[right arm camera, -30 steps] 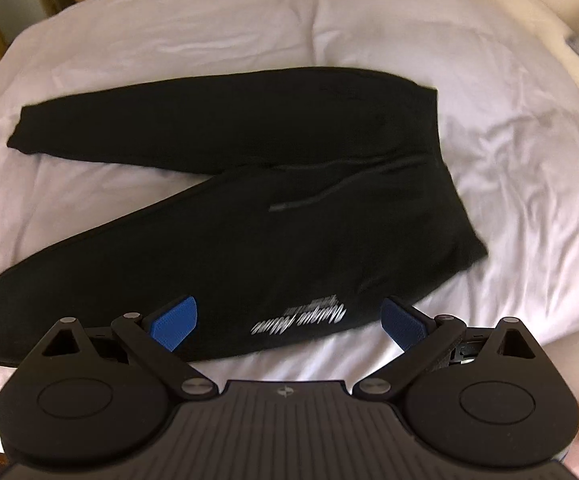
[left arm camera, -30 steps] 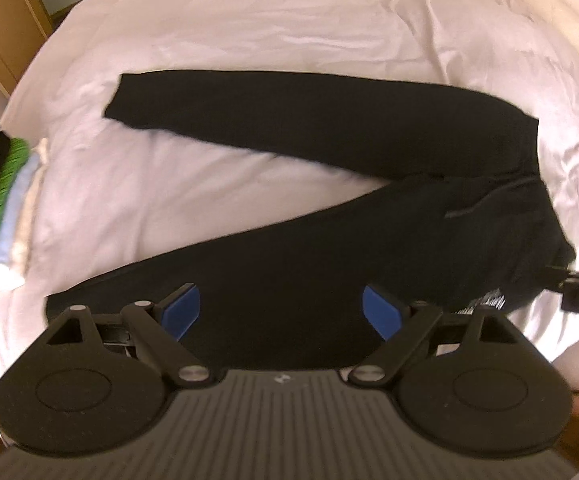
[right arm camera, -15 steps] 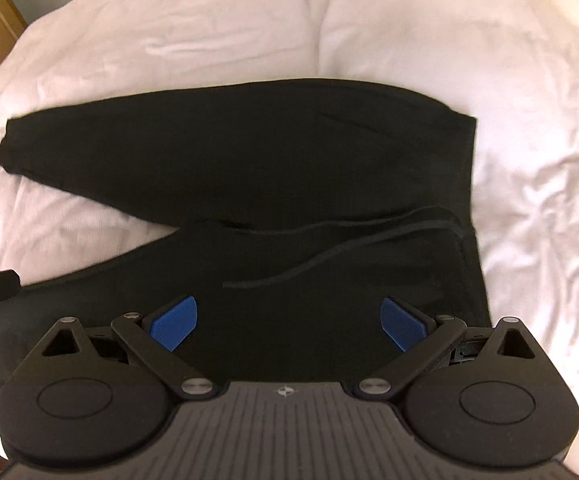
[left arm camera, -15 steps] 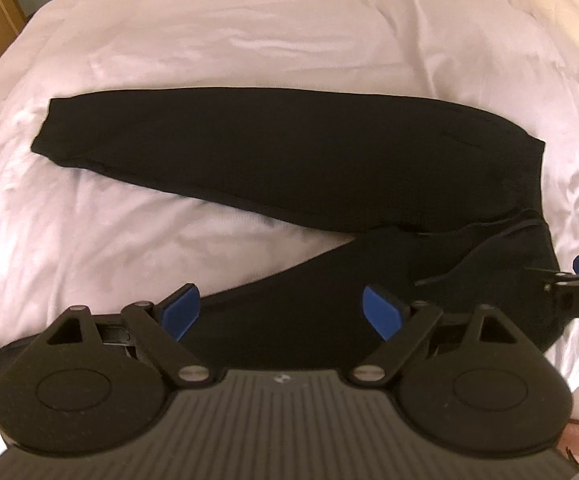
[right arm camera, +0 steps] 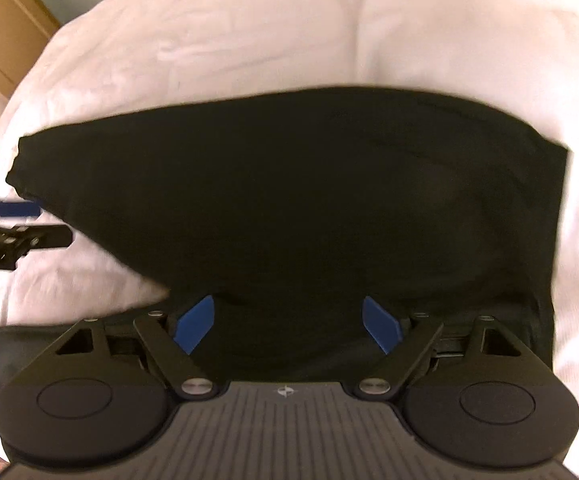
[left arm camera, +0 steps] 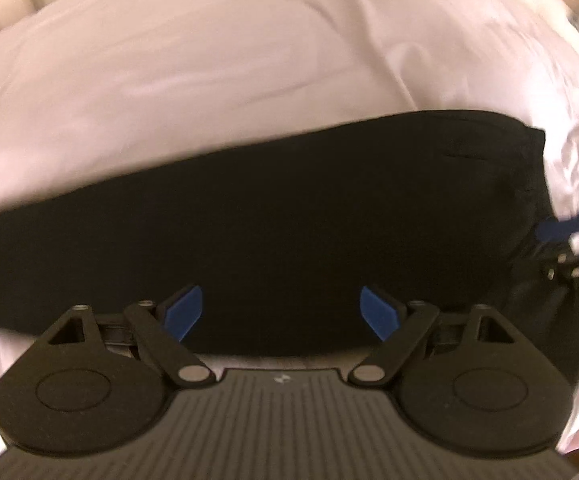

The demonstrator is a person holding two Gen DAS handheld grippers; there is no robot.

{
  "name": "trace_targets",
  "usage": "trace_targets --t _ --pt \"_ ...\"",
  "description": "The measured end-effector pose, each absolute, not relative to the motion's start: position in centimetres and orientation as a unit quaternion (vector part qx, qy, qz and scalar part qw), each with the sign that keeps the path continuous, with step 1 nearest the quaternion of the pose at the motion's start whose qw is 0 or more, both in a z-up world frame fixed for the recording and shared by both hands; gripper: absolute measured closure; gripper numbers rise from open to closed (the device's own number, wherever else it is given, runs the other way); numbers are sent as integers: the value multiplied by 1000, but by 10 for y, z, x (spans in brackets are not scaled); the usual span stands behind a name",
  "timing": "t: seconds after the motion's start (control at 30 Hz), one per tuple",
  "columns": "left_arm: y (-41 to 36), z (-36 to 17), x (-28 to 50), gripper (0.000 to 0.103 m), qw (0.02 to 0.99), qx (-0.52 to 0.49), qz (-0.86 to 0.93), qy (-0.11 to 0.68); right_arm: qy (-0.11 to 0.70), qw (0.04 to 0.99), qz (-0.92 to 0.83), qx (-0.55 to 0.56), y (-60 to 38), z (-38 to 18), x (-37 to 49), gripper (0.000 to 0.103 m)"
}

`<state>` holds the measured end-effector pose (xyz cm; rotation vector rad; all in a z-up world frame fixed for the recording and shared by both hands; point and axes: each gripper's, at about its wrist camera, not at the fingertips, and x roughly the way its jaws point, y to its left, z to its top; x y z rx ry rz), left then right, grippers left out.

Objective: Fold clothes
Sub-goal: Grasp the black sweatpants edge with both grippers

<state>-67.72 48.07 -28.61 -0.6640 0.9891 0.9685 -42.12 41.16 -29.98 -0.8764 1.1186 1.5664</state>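
Black jogging trousers (left arm camera: 273,216) lie flat on a white bed, legs to the left, waistband to the right; they also fill the right wrist view (right arm camera: 309,200). My left gripper (left arm camera: 281,314) is open and empty, low over the near leg. My right gripper (right arm camera: 288,322) is open and empty, low over the trousers near the seat. The right gripper shows at the right edge of the left wrist view (left arm camera: 569,236), by the waistband. The left gripper shows at the left edge of the right wrist view (right arm camera: 13,224), beside the far leg's cuff. Both views are blurred.
The white duvet (left arm camera: 249,60) spreads around the trousers, rumpled at the right (right arm camera: 469,32). Wooden furniture (right arm camera: 5,28) stands beyond the bed's far left corner.
Both grippers have moved forward and down, close over the trousers. The near leg has slid out of the left wrist view. The jaws have stayed open.
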Motion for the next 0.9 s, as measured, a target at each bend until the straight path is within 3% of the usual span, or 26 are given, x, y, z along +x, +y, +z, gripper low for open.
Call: trace_targets --t 0.17,0.27,0.4,0.5,0.73,0.77,0.8,0.83,0.9 --pt "552 -311 -675 20 761 -242 384 464 425 478 674 -371 472 -315 -412 28" --pt "584 -326 -677 21 770 -217 362 478 389 474 691 -382 507 -317 -403 39" --pt "622 -341 -685 32 780 -201 326 494 334 466 714 -401 544 -318 -398 45" --pt "638 -350 -689 34 786 -191 286 513 294 449 727 -429 565 -325 -400 52" --pt "660 -384 -700 35 762 -206 222 572 272 389 724 -501 597 -353 -397 53" --pt "662 -391 -702 39 755 -208 218 582 272 381 722 -510 601 -357 -397 53" --pt "662 -396 -703 52 751 -210 214 588 274 376 719 -515 602 -359 -396 58" --pt "662 -398 -704 73 749 -210 211 591 277 369 720 -518 600 -360 -397 64" --pt "659 -397 -705 95 747 -200 216 596 279 362 719 -524 601 -361 -399 92"
